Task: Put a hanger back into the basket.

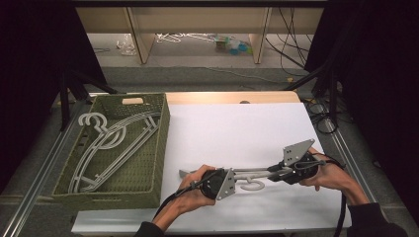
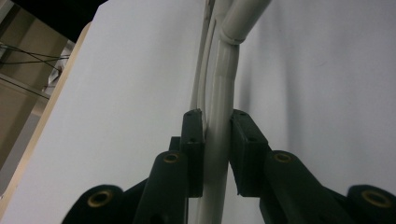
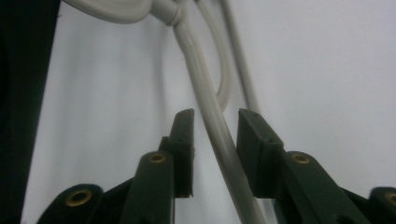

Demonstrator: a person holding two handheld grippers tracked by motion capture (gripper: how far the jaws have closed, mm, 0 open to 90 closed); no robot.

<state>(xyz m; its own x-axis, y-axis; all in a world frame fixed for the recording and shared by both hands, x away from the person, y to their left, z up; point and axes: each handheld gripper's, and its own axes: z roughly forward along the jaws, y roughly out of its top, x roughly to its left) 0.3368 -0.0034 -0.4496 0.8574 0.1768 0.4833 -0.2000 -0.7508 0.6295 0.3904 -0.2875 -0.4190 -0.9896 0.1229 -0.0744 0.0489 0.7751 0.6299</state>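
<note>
- Work in hand: a grey-white plastic hanger (image 1: 249, 178) held low over the white table top (image 1: 237, 128), between the two grippers, near the front edge on the person's side.
- Left gripper (image 2: 216, 140): clamped on one arm of the hanger; in the left gripper view both pads press against the bar with no gap showing.
- Right gripper (image 3: 215, 140): jaws parted; in the right gripper view the hanger's bar runs between the pads with daylight on either side, so no grip there at present.
- In the high view, left gripper (image 1: 217, 183) seen at the hanger's near-left end, right gripper (image 1: 296, 170) at the far-right end, hook curling down between them.
- Green woven basket (image 1: 148, 163) at the table's left, already containing similar hangers (image 1: 106, 148) lying flat and nested; judged the likely destination.
- Handling, as judged: light, thin-walled plastic; stiff enough to lift by one arm but liable to flex and swing about a single grip point.
- Surface smooth and rounded, hence prone to rotate or slide between flat pads unless squeezed squarely across the bar.
- Recommended hold: on the straight run of an arm, clear of the hook joint and of the second thin rail alongside, so only one bar sits between the pads.
- Risk noted: hook or lower rail catching on the basket rim or on the hangers inside.
</note>
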